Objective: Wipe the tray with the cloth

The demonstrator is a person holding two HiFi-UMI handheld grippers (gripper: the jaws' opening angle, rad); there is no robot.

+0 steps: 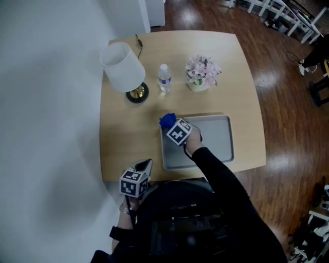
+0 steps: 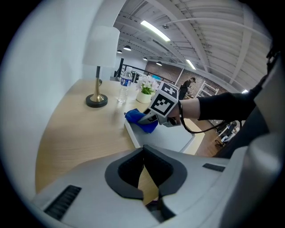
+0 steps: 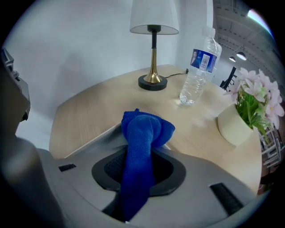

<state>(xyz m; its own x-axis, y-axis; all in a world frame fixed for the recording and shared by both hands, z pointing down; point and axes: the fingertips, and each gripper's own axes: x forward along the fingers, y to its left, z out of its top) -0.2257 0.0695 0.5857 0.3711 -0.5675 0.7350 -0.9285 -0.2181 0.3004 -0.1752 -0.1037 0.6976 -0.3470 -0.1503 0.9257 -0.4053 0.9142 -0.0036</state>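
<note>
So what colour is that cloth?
Bright blue. The cloth shows best in the right gripper view.

White wall [image 1: 51,128] left. Dark wood floor [image 1: 277,77]. Pale wooden table [image 1: 123,149] against wall. White chairs [image 1: 281,10] far corner. Ceiling strip lights [image 2: 155,30] on.

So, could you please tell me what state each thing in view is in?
right gripper: shut on cloth.
left gripper: shut, empty.
cloth: bunched, at tray's corner.
tray: flat on table.
bottle: upright, capped.
lamp: upright.
flowers: upright in pot.
</note>
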